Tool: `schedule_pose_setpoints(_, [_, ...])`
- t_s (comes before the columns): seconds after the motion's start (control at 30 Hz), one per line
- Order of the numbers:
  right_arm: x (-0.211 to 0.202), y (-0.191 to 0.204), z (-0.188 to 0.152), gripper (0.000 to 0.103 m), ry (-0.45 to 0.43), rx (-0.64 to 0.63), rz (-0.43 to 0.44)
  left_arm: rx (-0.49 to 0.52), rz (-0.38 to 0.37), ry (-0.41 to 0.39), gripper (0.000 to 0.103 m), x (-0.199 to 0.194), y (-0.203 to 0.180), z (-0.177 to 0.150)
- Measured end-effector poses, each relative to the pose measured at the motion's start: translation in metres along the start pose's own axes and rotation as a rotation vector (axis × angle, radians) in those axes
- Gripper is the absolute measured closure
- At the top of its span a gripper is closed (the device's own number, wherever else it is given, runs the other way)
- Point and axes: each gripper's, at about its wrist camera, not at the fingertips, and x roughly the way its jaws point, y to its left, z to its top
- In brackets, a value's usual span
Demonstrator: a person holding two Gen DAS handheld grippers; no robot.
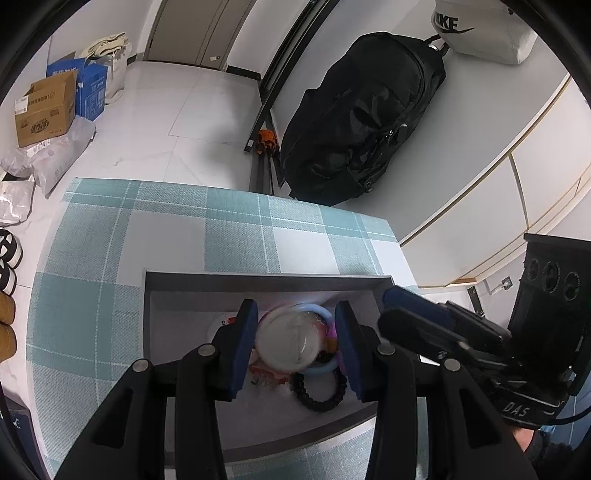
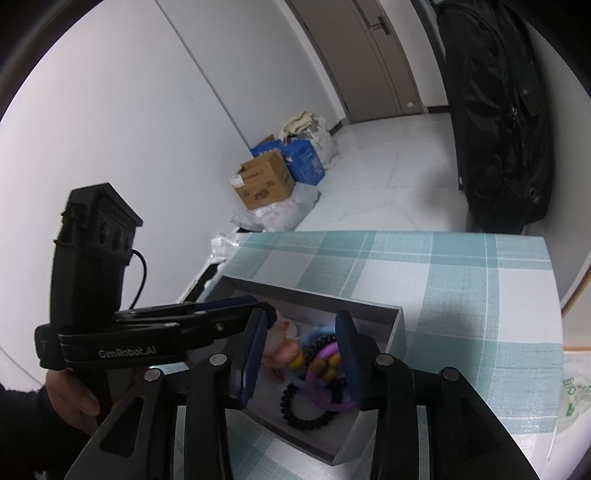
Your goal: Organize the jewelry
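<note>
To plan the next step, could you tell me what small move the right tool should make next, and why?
Probably lift the right tool straight up, clear of the grey box: its jaws stand open with nothing gripped, and the black bead bracelet and purple ring already lie inside it.

A black backpack (image 1: 354, 122) leans on the wall; cardboard box (image 1: 44, 109) beside blue box (image 1: 92, 88).

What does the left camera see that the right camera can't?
Only the left view: a round clear lid between the left gripper's jaws, a white Nike bag, shoes.
Only the right view: a purple ring, a hand.
Both: the grey box, black bead bracelet, backpack, checked cloth.
</note>
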Motion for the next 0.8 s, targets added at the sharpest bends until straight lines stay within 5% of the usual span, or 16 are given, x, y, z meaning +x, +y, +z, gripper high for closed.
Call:
schedule_pose_setpoints(0.13, [-0.007, 0.004, -0.001, 0.054, -0.026, -0.019, -0.021, 0.007, 0.015, -0.029, 0.044, -0.007, -0.003, -0.003])
schedule_pose_setpoints(0.43, [-0.019, 0.009, -0.006, 0.039, -0.07, -0.039, -0.054, 0.006, 0.039, -0.078, 0.044, -0.019, -0.007, -0.007])
schedule_pose_setpoints(0.8, [-0.037, 0.013, -0.017, 0.021, -0.123, -0.03, -0.104, 0.048, 0.154, -0.13, 0.041, -0.034, -0.018, -0.022])
